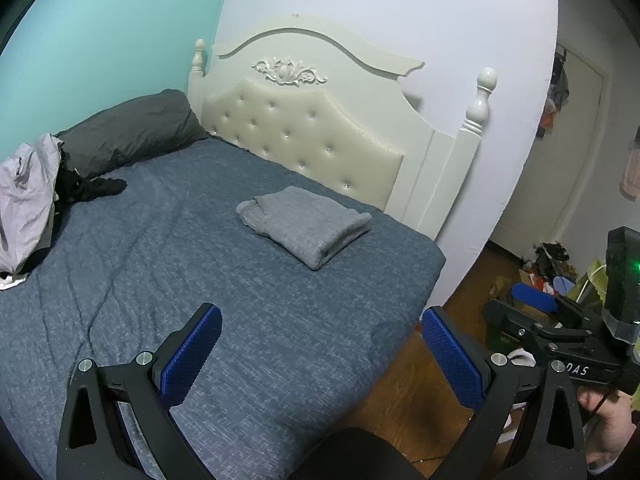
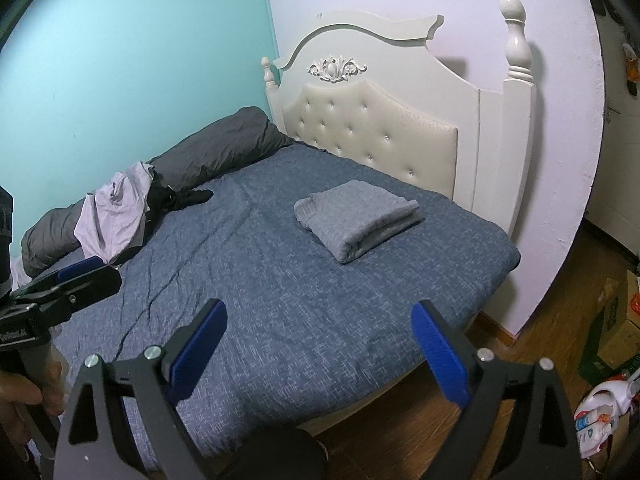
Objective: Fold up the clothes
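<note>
Left claw (image 1: 320, 356): spread wide, nothing held | right claw (image 2: 318, 354): spread wide, nothing held | grey garment (image 1: 306, 224): folded, set aside near headboard (image 1: 304, 136) | unfolded clothes (image 1: 28, 196): heaped by wall, judged awaiting folding

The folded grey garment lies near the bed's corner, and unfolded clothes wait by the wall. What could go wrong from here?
1. The folded grey garment sits close to the bed's corner; tugging the bedspread might slide it off.
2. The white garment and the black garment lie tangled; lifting one may drag the other.
3. Both the left gripper and the right gripper are open and far from that pile.
</note>
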`<state>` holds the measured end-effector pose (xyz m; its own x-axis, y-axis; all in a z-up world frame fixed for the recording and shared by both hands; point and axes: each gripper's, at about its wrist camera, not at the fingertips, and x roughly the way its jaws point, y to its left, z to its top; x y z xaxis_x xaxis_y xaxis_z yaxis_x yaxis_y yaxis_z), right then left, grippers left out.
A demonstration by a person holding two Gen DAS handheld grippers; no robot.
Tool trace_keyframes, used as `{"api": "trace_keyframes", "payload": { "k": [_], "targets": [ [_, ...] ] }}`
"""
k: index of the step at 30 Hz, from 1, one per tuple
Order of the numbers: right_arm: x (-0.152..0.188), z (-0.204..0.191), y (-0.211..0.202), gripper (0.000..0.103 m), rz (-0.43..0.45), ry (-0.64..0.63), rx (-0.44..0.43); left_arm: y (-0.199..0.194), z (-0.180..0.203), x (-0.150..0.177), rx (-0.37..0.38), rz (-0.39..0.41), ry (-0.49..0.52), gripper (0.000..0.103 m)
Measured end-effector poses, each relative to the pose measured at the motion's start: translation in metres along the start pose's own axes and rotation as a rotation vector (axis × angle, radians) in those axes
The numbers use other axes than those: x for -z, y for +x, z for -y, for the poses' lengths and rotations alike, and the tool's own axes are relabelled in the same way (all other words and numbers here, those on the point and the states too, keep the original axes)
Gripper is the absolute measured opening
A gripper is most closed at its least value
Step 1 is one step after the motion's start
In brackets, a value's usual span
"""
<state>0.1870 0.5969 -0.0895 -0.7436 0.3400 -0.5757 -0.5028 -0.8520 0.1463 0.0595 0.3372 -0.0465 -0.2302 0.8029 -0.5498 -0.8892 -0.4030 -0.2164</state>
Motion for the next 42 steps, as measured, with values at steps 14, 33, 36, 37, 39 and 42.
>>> {"api": "trace_keyframes", "payload": {
  "k": [14,33,36,37,39,42],
  "targets": [
    [0.0015,-0.0004,0.0016,0.094,-0.005,0.000,-0.003,0.0016,0.0016,0.0010,0.013,-0.007,0.000,0.102],
    [0.0039,-0.0012,0.0049,0.094,-0.014,-0.002,-0.005,-0.0006,-0.0029,0.0019,0.017,0.002,-0.011,0.102],
    [0.0039,-0.0014,0.0056,0.094,-0.015,-0.002,-0.004,-0.0013,-0.0033,0.0022,0.020,0.003,-0.010,0.102],
    [0.0036,-0.0016,0.0060,0.094,-0.015,-0.001,-0.003,-0.0016,-0.0034,0.0023,0.022,0.004,-0.010,0.102],
    [0.0031,-0.0016,0.0063,0.094,-0.013,-0.001,-0.002,-0.0021,-0.0038,0.0024,0.023,0.005,-0.010,0.102],
    [0.0032,-0.0014,0.0061,0.094,-0.011,-0.001,0.000,-0.0023,-0.0036,0.0022,0.024,0.006,-0.010,0.102]
  ]
}}
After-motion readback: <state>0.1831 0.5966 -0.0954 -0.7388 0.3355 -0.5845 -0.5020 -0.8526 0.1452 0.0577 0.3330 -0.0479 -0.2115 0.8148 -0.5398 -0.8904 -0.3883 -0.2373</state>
